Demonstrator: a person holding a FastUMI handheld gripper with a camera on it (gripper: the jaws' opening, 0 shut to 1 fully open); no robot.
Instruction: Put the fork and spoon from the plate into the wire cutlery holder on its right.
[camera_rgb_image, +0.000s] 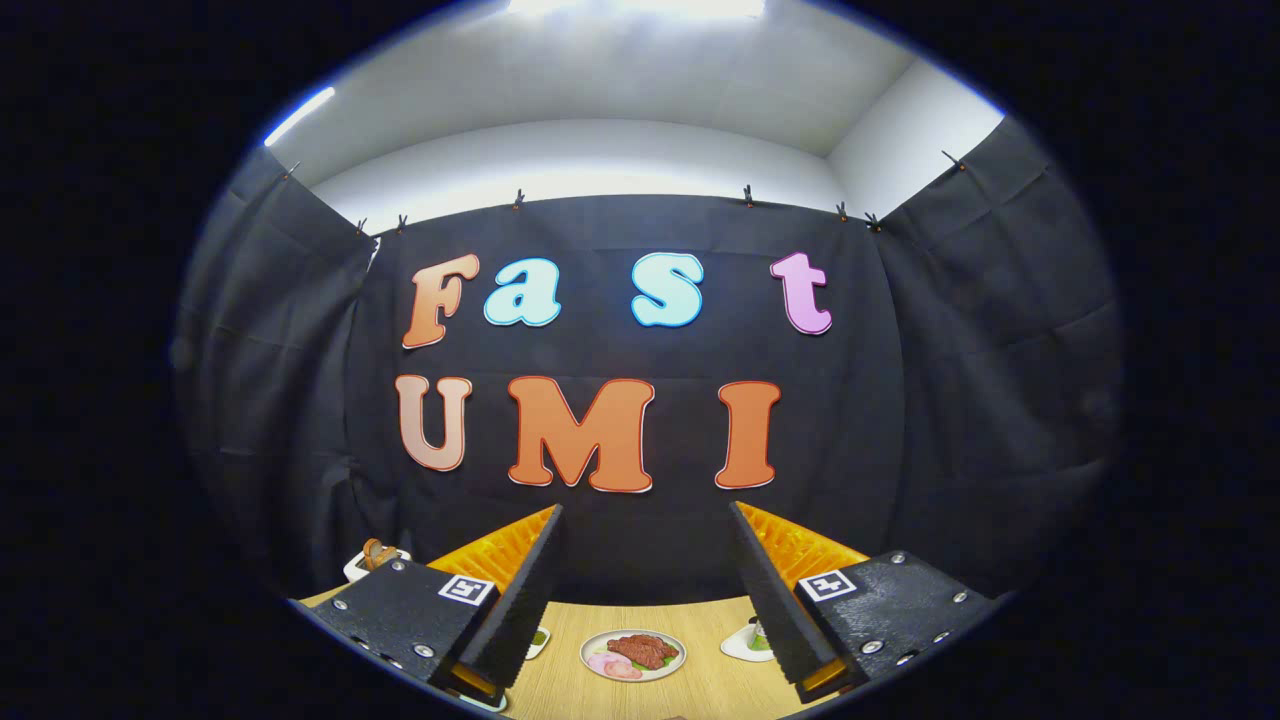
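Plate (633, 655), round and pale-rimmed, lies on the wooden table (700, 690) between and below the fingers, holding what looks like dark meat and pink slices; whether any cutlery lies on it is too small to tell. Gripper (645, 525) fingers stand wide apart, holding nothing. Two small dishes, one by each finger, are partly hidden.

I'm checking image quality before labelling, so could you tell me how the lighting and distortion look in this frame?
In the gripper view, strong ceiling light blows out to glare at the top; fisheye distortion bends the wooden table and the cloth wall; the plate of food between the open gripper fingers is small but fairly sharp; dishes beside the fingers are partly hidden.
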